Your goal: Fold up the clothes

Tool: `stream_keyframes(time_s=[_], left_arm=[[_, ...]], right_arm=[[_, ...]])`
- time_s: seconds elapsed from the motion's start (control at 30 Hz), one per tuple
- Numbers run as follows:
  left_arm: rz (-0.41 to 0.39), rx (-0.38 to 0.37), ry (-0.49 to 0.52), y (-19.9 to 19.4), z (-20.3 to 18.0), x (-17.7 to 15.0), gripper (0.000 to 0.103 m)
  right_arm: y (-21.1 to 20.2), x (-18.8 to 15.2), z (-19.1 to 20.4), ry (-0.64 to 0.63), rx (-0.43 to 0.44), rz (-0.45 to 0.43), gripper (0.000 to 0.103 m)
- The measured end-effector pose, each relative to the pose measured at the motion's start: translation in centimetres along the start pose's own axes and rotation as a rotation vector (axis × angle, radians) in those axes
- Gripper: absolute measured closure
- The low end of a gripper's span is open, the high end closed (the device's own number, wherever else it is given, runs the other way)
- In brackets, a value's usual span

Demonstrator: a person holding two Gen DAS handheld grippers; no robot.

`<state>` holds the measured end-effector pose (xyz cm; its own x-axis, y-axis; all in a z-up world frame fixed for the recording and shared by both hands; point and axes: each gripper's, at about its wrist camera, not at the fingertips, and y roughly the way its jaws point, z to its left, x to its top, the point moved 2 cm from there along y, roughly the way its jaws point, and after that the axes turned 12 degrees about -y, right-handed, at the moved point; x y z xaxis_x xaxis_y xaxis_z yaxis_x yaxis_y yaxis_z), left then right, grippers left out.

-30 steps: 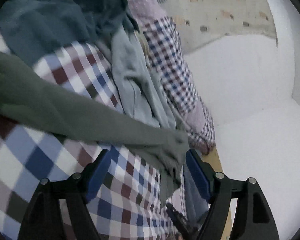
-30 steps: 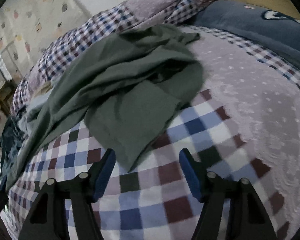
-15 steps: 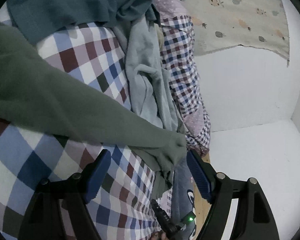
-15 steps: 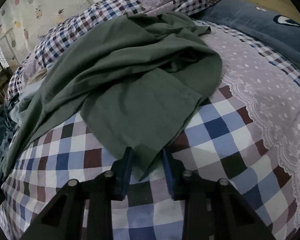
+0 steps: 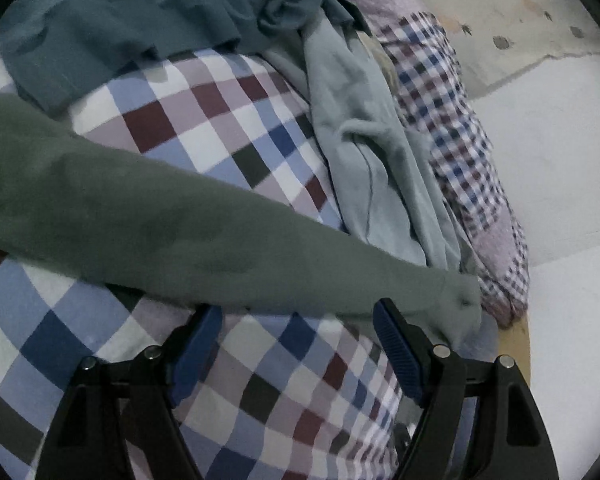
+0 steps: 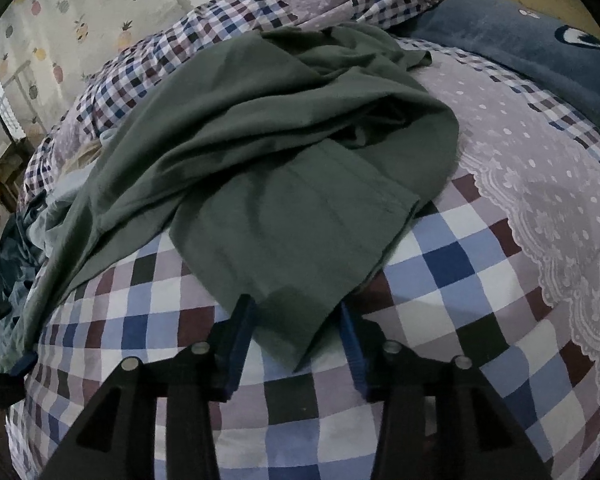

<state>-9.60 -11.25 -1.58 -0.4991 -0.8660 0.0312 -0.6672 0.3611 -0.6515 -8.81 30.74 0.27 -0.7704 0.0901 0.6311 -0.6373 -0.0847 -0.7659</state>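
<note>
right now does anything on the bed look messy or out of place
Yes. The green garment lies bunched and creased across the checked quilt, one long part trailing to the bed's edge. Beyond it a pale blue garment and a dark teal one sit crumpled, unfolded. Nothing looks torn or spilled.

No writing, label, brand, number or sign can be read in either view. The wall covering (image 6: 60,40) bears only printed fruit shapes, and the dark blue blanket (image 6: 540,48) at the far corner of the bed shows a pale motif, not letters.
</note>
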Motion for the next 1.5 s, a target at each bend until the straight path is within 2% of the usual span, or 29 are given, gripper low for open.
stream_keyframes(time_s=[0.17,0.27,0.3,0.33,0.37,0.4,0.5,0.53,0.63,0.77,0.97,1.03,1.17,1.37,1.5], left_arm=[[-0.075,0.018,-0.053,0.2,-0.3,0.4,0.022],[-0.102,0.025,-0.091,0.4,0.1,0.6,0.028],[-0.111,0.032,-0.090,0.2,0.4,0.6,0.036],[-0.121,0.043,-0.081,0.1,0.5,0.7,0.059],[-0.129,0.050,-0.074,0.0,0.6,0.8,0.070],[-0.124,0.041,-0.076,-0.1,0.7,0.8,0.081],[-0.107,0.013,-0.080,-0.5,1.1,1.1,0.092],[-0.102,0.004,-0.082,-0.6,1.3,1.2,0.096],[-0.086,-0.024,-0.085,-1.0,1.7,1.5,0.098],[-0.083,-0.091,-0.060,-2.2,0.9,1.9,0.099],[-0.112,-0.192,-0.039,-4.5,-0.1,2.5,0.099],[-0.119,-0.212,-0.026,-5.4,-0.4,2.6,0.099],[-0.133,-0.247,-0.025,-6.8,-1.1,2.9,0.099],[-0.182,-0.315,0.002,-9.6,-1.8,3.7,0.100],[-0.245,-0.363,0.043,-12.5,-2.4,4.1,0.100]], right_arm=[[0.3,0.6,0.0,-0.005,0.009,0.000,0.057],[0.7,0.9,0.1,-0.011,-0.002,0.008,0.057],[0.8,1.0,0.2,-0.018,-0.009,0.011,0.058],[0.8,1.1,0.4,-0.025,-0.016,0.013,0.059],[0.9,1.2,0.5,-0.032,-0.023,0.016,0.060],[0.9,1.2,0.5,-0.036,-0.025,0.016,0.067],[0.7,1.1,0.6,-0.039,-0.020,0.011,0.087],[0.5,1.1,0.8,-0.045,-0.019,0.007,0.090],[0.0,1.2,1.4,-0.071,-0.017,-0.007,0.097],[-1.3,1.5,2.9,-0.102,0.022,-0.046,0.098],[-4.1,2.0,6.9,-0.249,0.110,-0.119,0.099],[-4.9,2.0,8.2,-0.301,0.153,-0.140,0.099],[-7.1,0.9,10.6,-0.401,0.311,-0.165,0.099],[-8.6,-0.8,14.1,-0.525,0.454,-0.136,0.098],[-8.8,-2.0,16.4,-0.601,0.539,-0.095,0.099]])
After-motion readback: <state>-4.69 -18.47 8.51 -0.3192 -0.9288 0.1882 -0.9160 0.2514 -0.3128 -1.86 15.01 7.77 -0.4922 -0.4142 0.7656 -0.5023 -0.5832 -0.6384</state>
